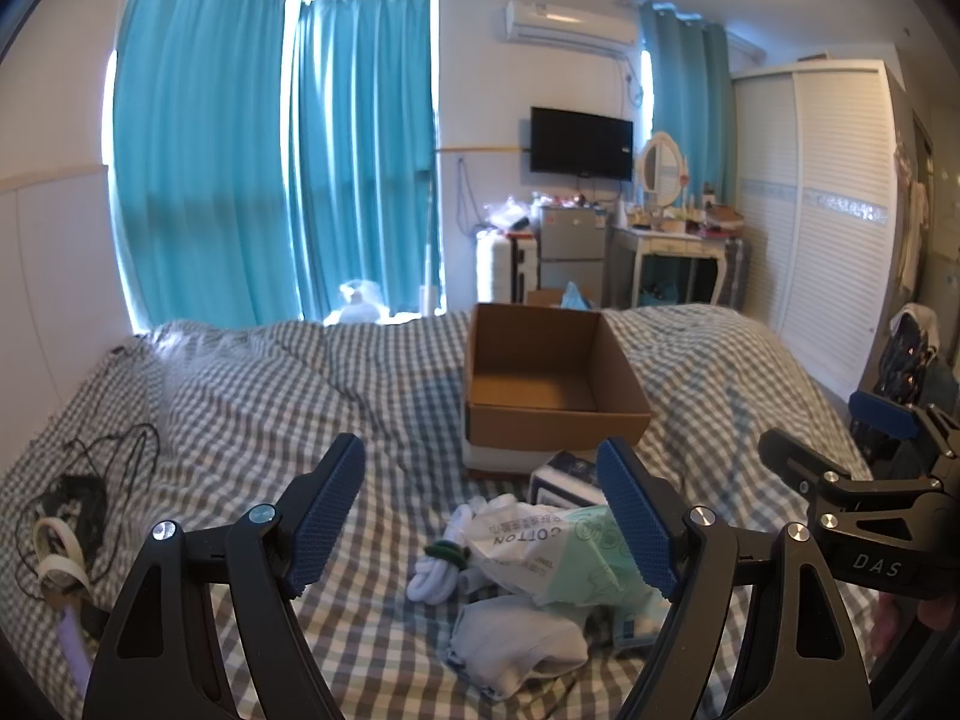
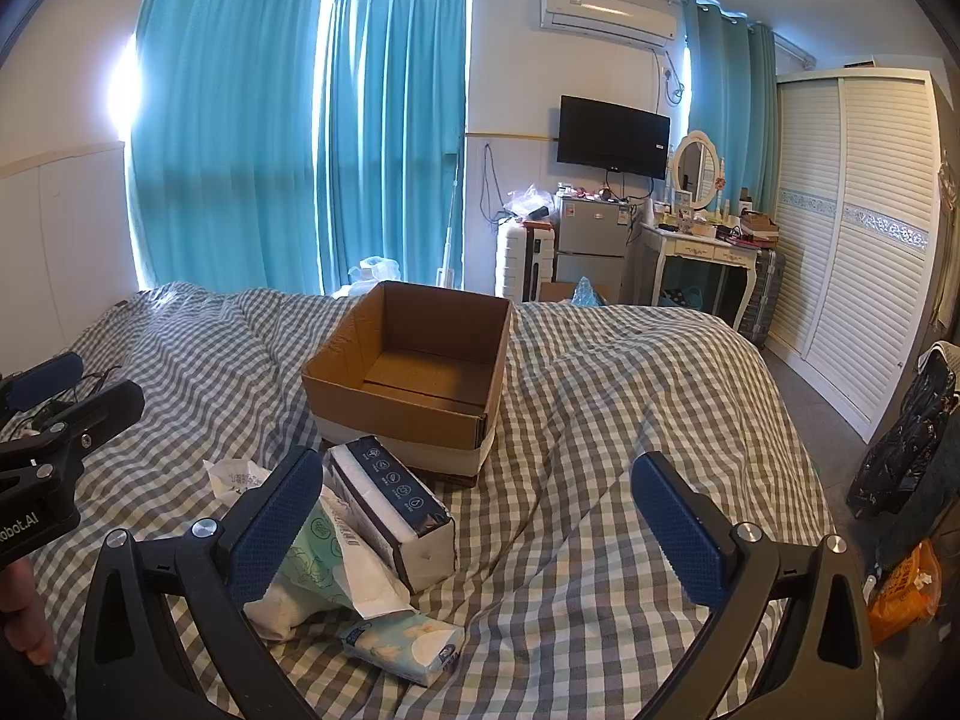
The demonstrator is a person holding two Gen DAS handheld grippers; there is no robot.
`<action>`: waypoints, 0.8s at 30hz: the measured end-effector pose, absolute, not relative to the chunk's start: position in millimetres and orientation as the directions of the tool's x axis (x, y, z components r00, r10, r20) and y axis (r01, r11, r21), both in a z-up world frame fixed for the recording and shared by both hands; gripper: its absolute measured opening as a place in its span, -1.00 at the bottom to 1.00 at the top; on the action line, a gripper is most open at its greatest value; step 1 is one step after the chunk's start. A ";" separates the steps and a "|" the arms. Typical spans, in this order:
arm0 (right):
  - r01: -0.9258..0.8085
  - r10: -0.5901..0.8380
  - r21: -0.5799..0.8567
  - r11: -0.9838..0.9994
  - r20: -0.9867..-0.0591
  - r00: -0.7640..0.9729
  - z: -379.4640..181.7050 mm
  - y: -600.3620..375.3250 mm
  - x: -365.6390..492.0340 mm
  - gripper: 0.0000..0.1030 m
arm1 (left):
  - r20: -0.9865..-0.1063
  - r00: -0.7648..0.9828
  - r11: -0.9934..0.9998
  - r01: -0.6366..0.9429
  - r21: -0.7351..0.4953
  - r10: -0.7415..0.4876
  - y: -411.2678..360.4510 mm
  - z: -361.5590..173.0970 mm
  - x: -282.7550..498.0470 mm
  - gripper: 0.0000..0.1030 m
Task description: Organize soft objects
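Note:
An open, empty cardboard box [image 1: 552, 384] stands on the checked bed; it also shows in the right wrist view [image 2: 408, 378]. In front of it lies a pile of soft things: rolled white socks [image 1: 438, 570], a green-and-white cotton towel pack [image 1: 540, 552], a grey folded cloth [image 1: 516, 642], a dark-topped tissue pack [image 2: 396, 516] and a small light-blue tissue pack [image 2: 408, 642]. My left gripper [image 1: 486, 516] is open and empty above the pile. My right gripper [image 2: 480, 528] is open and empty, just right of the pile.
A tangle of black cables and a white strap [image 1: 66, 516] lies on the bed at the left. Beyond the bed stand teal curtains [image 1: 270, 156], a small fridge [image 2: 591, 243], a dressing table [image 2: 702, 252] and a white wardrobe [image 2: 864, 222]. A black bag [image 2: 906, 438] hangs at the right.

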State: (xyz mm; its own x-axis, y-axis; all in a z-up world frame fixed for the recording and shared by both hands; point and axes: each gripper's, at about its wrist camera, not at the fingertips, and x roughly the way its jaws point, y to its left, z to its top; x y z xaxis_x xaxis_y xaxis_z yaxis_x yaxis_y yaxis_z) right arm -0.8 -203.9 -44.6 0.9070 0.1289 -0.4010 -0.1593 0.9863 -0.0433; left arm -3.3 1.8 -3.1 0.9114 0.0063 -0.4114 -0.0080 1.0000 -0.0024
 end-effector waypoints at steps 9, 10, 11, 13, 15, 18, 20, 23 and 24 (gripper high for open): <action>-0.164 0.128 -0.057 0.985 -0.397 0.909 -41.1 -201.7 -4.4 1.00 | -0.388 0.922 1.000 -0.004 0.000 0.003 3.0 10.4 -9.8 0.57; -0.167 0.130 -0.061 0.984 -0.392 0.911 -40.2 -200.8 -6.3 1.00 | -0.379 0.925 1.000 -0.005 0.002 0.005 3.2 13.6 -12.2 0.57; -0.170 0.132 -0.064 0.983 -0.389 0.912 -38.2 -199.7 -7.9 1.00 | -0.373 0.928 1.000 -0.008 0.005 0.009 3.5 16.2 -14.3 0.57; -0.180 0.139 -0.073 0.981 -0.383 0.913 -34.8 -197.8 -12.3 1.00 | -0.367 0.930 1.000 -0.013 0.008 0.015 5.5 18.8 -17.3 0.57; -0.198 0.156 -0.076 0.977 -0.379 0.912 -32.8 -195.6 -16.3 1.00 | -0.380 0.925 1.000 -0.011 0.003 0.012 8.1 16.7 -18.8 0.57; -0.229 0.178 -0.086 0.970 -0.391 0.903 -32.4 -189.4 -17.7 1.00 | -0.405 0.914 1.000 -0.021 0.013 0.024 11.9 5.1 -18.9 0.57; -0.250 0.190 -0.097 0.963 -0.411 0.891 -40.0 -183.0 -13.8 1.00 | -0.434 0.900 1.000 -0.027 0.010 0.029 17.3 -7.7 -15.1 0.57; -0.291 0.211 -0.111 0.950 -0.457 0.864 -65.6 -171.0 -1.5 1.00 | -0.486 0.873 0.999 -0.048 -0.004 0.040 25.7 -28.9 -6.0 0.57; -0.306 0.215 -0.109 0.946 -0.495 0.842 -80.3 -166.0 7.1 1.00 | -0.501 0.864 0.998 -0.055 -0.005 0.046 27.1 -35.2 -3.9 0.57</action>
